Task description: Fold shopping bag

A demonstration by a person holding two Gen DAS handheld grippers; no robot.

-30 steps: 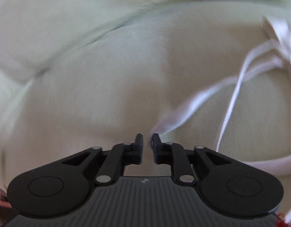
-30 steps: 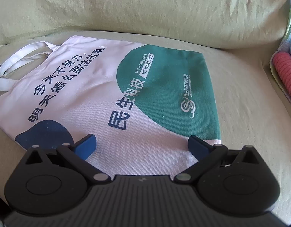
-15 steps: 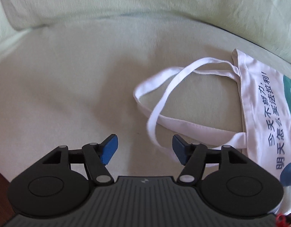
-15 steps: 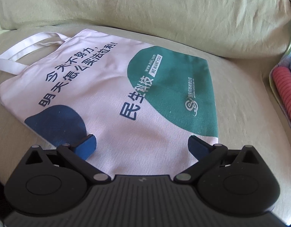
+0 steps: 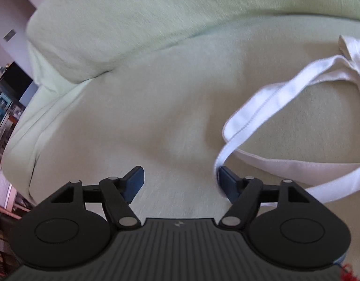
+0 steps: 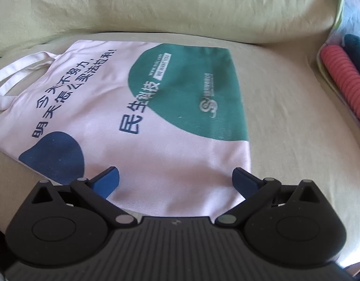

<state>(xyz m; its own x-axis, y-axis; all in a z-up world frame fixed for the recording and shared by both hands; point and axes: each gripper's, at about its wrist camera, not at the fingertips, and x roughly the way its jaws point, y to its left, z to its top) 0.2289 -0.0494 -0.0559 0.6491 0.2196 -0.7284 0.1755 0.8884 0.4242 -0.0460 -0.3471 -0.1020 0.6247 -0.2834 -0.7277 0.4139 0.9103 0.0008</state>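
Note:
A white canvas shopping bag (image 6: 142, 121) with a green patch, a navy patch and dark Chinese print lies flat on a pale green sofa seat (image 6: 285, 121). Its white handles (image 6: 18, 75) lie at its left end. My right gripper (image 6: 176, 179) is open and empty over the bag's near edge. In the left wrist view the handles (image 5: 269, 107) lie looped on the seat at the right. My left gripper (image 5: 181, 180) is open and empty, its right fingertip (image 5: 226, 181) right beside a handle loop.
The sofa's back cushions (image 6: 180, 7) rise behind the bag. A striped red and blue cloth pile (image 6: 344, 82) lies at the seat's right edge. In the left wrist view the sofa's left arm (image 5: 46, 89) and room furniture (image 5: 6, 107) show beyond.
My left gripper was shut on a handle strap, then opened and let it drop; its view has swung left. My right gripper stayed open and shifted slightly over the bag.

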